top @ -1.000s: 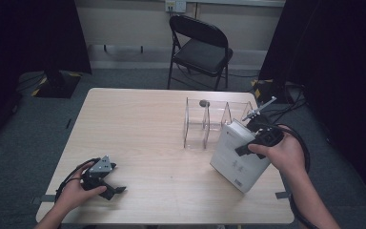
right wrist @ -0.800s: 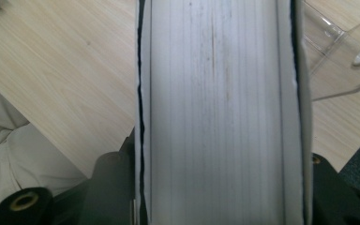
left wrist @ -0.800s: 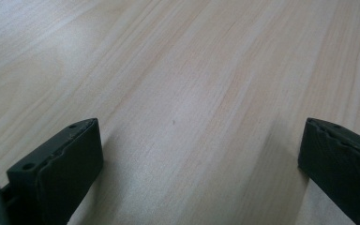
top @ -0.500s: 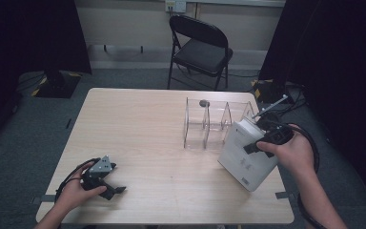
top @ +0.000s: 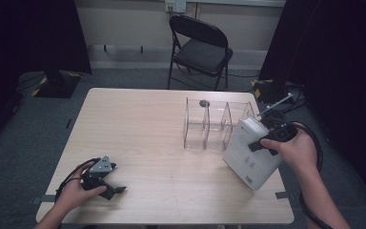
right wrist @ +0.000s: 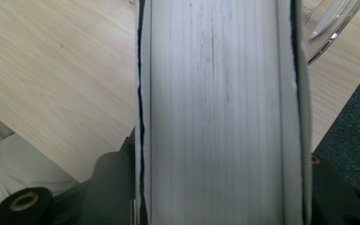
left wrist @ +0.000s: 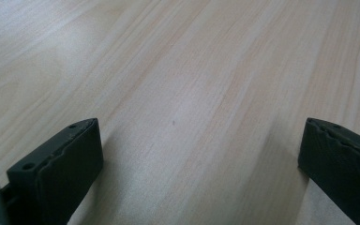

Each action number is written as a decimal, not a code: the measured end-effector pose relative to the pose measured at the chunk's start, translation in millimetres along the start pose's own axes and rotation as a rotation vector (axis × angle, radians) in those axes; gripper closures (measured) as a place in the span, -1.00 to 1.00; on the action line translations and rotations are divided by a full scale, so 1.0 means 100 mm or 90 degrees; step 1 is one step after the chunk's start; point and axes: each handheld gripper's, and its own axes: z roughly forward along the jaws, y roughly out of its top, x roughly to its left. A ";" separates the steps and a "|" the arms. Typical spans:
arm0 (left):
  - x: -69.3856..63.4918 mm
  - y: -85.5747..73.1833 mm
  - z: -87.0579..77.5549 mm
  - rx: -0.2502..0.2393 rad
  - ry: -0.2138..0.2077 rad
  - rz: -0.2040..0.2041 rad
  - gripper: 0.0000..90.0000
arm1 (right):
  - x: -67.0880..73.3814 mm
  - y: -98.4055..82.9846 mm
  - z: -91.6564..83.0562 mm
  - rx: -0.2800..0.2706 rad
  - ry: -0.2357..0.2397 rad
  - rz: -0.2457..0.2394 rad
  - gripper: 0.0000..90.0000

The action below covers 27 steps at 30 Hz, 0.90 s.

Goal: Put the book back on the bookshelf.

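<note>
At right of the high view, the right claw clamps a white book, tilted just beside the clear rack, not yet slotted. The left claw rests wide open and empty on the table, lower left.

high view: above the near edge, facing forward and down; whole table in frame, chair at top centre.
left gripper view: very close, low over bare tabletop.
right gripper view: very close on book edge.
shared: the wooden tabletop; book at high view's right.
</note>
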 end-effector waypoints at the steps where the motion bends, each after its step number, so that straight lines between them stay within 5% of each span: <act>1: 0.00 0.00 0.00 0.000 0.000 0.000 -1.00 | 0.00 0.00 0.00 -0.003 -0.006 0.002 0.17; 27: 0.00 0.00 0.00 0.000 0.000 0.000 -1.00 | -0.12 0.10 0.03 0.007 -0.036 0.042 0.17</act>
